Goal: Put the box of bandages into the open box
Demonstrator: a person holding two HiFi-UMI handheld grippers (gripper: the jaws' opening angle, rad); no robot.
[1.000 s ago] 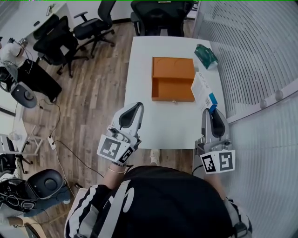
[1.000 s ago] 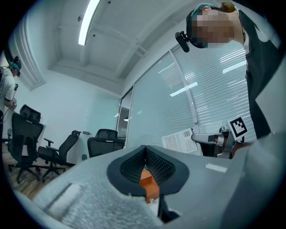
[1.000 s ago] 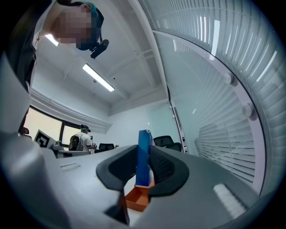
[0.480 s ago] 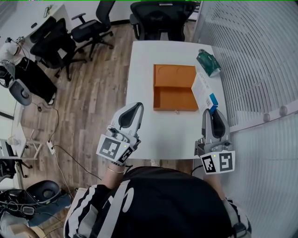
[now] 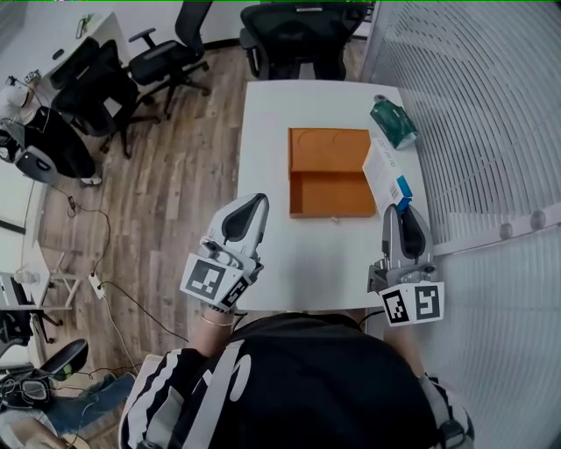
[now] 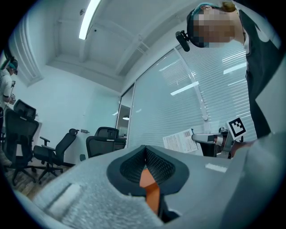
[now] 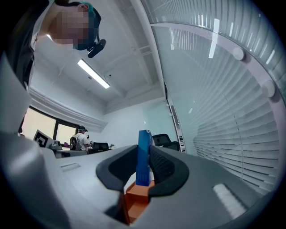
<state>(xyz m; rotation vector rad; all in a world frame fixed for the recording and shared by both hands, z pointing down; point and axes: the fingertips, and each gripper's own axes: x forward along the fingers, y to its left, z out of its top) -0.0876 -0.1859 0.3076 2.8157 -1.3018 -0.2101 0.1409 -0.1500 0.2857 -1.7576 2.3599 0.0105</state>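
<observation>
Now the person stands closer to the white table (image 5: 307, 254) than a second ago. In the head view the table and the orange open box (image 5: 329, 195) on it have slid down the frame towards the body, while both grippers keep the same places in front of the chest.

The right gripper (image 5: 400, 210) is clamped on the box of bandages (image 5: 383, 173), a flat white carton with a blue end. The right gripper view shows the carton's blue edge pinched upright between the two dark pads. From above, the carton stands out ahead of the gripper, and its far part now overlaps the open box's right wall.

The left gripper (image 5: 257, 200) is closed with nothing in it, its jaws meeting at the tip. It hangs off the table's near left corner.

The open box lies mid-table, empty, its lid folded flat away from the person. A teal packet (image 5: 392, 112) sits at the far right corner, and black office chairs (image 5: 289, 26) stand beyond the table.

The approach looks nearly done. What remains is likely carrying the carton left over the tray, lowering it and letting go.
</observation>
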